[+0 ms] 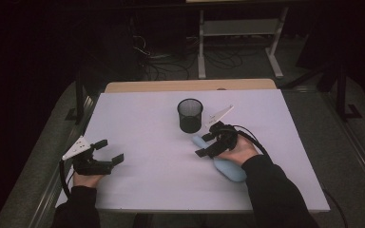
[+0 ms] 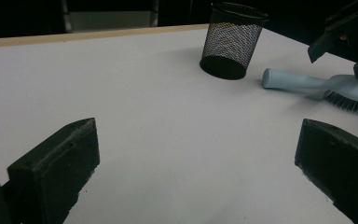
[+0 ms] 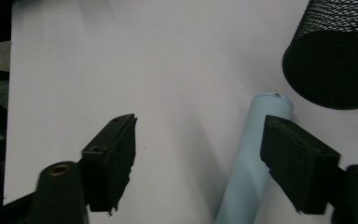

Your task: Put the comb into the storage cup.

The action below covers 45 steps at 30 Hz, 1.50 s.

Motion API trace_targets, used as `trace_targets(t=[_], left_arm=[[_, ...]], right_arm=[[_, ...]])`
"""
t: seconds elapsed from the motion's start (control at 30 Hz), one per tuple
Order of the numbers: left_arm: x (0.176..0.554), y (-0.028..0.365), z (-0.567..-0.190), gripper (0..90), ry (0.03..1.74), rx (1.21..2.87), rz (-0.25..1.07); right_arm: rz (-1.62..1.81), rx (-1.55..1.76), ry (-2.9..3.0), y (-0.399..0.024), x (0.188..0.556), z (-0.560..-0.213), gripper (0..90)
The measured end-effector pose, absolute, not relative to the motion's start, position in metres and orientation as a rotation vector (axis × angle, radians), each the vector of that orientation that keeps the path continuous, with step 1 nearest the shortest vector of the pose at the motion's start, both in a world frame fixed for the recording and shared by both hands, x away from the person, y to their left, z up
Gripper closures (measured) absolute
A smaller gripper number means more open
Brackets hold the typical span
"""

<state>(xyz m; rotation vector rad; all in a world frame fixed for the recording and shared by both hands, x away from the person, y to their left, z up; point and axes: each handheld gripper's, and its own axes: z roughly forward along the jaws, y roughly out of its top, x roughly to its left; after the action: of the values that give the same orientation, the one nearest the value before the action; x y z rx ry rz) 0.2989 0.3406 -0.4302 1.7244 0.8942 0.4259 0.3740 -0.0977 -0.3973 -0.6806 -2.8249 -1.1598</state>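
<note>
While the right gripper [image 1: 208, 142] hovers just above the light-blue hairbrush [image 1: 228, 166], its fingers [image 3: 109, 156] stand wide apart w/ nothing between them yet. The brush lies flat on the table [image 1: 147, 190], right of centre and nearer the front edge, handle tip pointing toward the black mesh cup [image 1: 190, 115], which stands upright just behind it, close but apart. In the right gripper view the handle [image 3: 256, 154] runs beside the right-hand finger rather than between the two, so the grip isn't lined up.

Likely step: pick up the brush, prob. for the cup. To do it well: shift sideways till the handle sits centred in the gap, fingers across its width, come down low, then close. Grab nearer mid-handle than the tip so the heavier bristle head doesn't swing down. Keep clear of the cup; it looks light & would tip easily.

Left gripper [image 1: 97, 159] rests near the front-left corner, fingers apart, empty, well away from the brush.

No brand, label or readable writing on anything.
</note>
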Motion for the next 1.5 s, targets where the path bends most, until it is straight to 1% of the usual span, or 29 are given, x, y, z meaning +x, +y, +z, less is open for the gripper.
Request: trace_targets(t=[0.03, 0.1, 0.17, 0.27, 0.3, 0.37, 0.4, 0.43, 0.57, 0.6, 0.67, 0.73, 0.8, 1.13, 1.5], left_arm=[[0.299, 0.341, -0.43, 0.0, 0.894, 1.725, 0.426], [0.299, 0.341, -0.43, 0.0, 0.895, 1.724, 0.426], [0.299, 0.341, -0.43, 0.0, 0.894, 1.725, 0.426], [0.299, 0.341, -0.43, 0.0, 0.895, 1.724, 0.425], [0.299, 0.341, -0.431, 0.0, 0.895, 1.724, 0.425], [0.299, 0.34, -0.431, 0.0, 0.894, 1.723, 0.423], [0.299, 0.34, -0.43, 0.0, 0.893, 1.724, 0.423], [0.299, 0.34, -0.431, 0.0, 0.894, 1.723, 0.422], [0.299, 0.34, -0.431, 0.0, 0.894, 1.722, 0.421], [0.299, 0.34, -0.431, 0.0, 0.893, 1.722, 0.421], [0.299, 0.34, -0.431, 0.0, 0.889, 1.725, 0.418], [0.299, 0.34, -0.431, 0.0, 0.887, 1.725, 0.416], [0.299, 0.34, -0.431, 0.0, 0.887, 1.725, 0.414], [0.299, 0.34, -0.431, 0.0, 0.889, 1.727, 0.413], [0.299, 0.339, -0.431, 0.0, 0.889, 1.728, 0.415]], right_arm=[[-1.16, -0.681, -2.825, -0.098, 0.374, -0.397, 30.2], [-1.139, -0.679, -2.833, -0.096, 0.375, -0.4, 34.1], [-1.137, -0.676, -2.84, -0.096, 0.375, -0.401, 39.9], [-1.117, -0.68, -2.85, -0.094, 0.376, -0.402, 45.2], [-1.117, -0.68, -2.85, -0.094, 0.376, -0.402, 45.2], [-1.099, -0.681, -2.856, -0.093, 0.377, -0.403, 49.5], [-1.096, -0.677, -2.861, -0.093, 0.377, -0.404, 53.1], [-1.087, -0.682, -2.871, -0.091, 0.377, -0.404, 61.0], [-1.066, -0.693, -2.905, -0.088, 0.376, -0.406, 77.1], [-1.066, -0.693, -2.905, -0.088, 0.376, -0.406, 77.1], [-1.046, -0.684, -2.927, -0.086, 0.376, -0.408, 84.1], [-1.037, -0.683, -2.932, -0.085, 0.376, -0.408, 87.0], [-1.027, -0.684, -2.939, -0.083, 0.377, -0.409, 88.5], [-0.955, -0.665, -2.988, -0.074, 0.377, -0.415, 88.8], [-0.88, -0.695, -3.005, -0.076, 0.382, -0.421, 88.8]])
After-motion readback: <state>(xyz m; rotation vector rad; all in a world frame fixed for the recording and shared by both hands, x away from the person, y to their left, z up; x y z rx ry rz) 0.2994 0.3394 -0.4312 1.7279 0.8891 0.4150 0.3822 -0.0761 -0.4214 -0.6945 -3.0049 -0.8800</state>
